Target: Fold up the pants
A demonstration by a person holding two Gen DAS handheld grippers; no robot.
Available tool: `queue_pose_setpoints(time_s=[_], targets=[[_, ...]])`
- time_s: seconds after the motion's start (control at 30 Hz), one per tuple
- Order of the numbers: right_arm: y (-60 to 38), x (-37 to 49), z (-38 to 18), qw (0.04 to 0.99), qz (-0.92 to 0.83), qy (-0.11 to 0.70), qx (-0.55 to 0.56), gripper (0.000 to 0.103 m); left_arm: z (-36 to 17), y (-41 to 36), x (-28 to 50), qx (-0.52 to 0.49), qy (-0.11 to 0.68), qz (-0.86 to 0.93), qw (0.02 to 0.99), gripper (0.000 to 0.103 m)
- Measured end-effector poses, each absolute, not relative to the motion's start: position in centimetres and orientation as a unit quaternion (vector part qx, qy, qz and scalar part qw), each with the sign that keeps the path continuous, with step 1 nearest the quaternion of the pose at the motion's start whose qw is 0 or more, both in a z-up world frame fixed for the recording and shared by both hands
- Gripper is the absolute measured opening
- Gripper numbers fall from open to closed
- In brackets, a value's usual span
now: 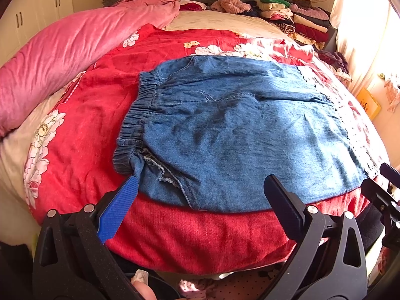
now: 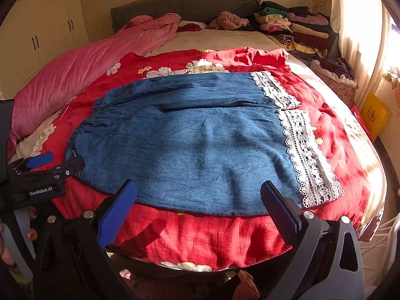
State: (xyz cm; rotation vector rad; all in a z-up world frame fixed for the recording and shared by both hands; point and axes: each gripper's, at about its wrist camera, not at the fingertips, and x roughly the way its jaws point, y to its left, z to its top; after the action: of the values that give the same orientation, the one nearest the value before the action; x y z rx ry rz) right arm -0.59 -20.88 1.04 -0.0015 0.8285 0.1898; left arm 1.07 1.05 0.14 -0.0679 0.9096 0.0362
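Left wrist view: denim pants (image 1: 237, 130) flat on the bed (image 1: 200, 237), long axis left-right, waistband nearest the left tongs (image 1: 202, 185), hems nearest the right tongs (image 2: 200, 190); both gape wide, empty.

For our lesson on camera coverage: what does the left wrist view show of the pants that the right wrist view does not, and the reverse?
Only the left wrist view shows the frayed pocket opening near the elastic waistband. Only the right wrist view shows both white lace hems in full. Both show the blue denim pants flat on the red floral quilt, with the left gripper and right gripper open.
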Motion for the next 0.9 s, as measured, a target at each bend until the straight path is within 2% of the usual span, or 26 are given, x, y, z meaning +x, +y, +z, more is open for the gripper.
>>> queue_pose_setpoints(time_s=[0.37,0.9], targets=[[-19.2,3.2,1.8,0.915,0.1,0.39,-0.017,0.099,0.2,4.0,4.6,-0.049,0.437,0.044,0.897,0.095],[-14.6,13.1,1.8,0.905,0.139,0.398,-0.048,0.099,0.1,10.8,14.1,-0.065,0.447,0.104,0.886,0.095]])
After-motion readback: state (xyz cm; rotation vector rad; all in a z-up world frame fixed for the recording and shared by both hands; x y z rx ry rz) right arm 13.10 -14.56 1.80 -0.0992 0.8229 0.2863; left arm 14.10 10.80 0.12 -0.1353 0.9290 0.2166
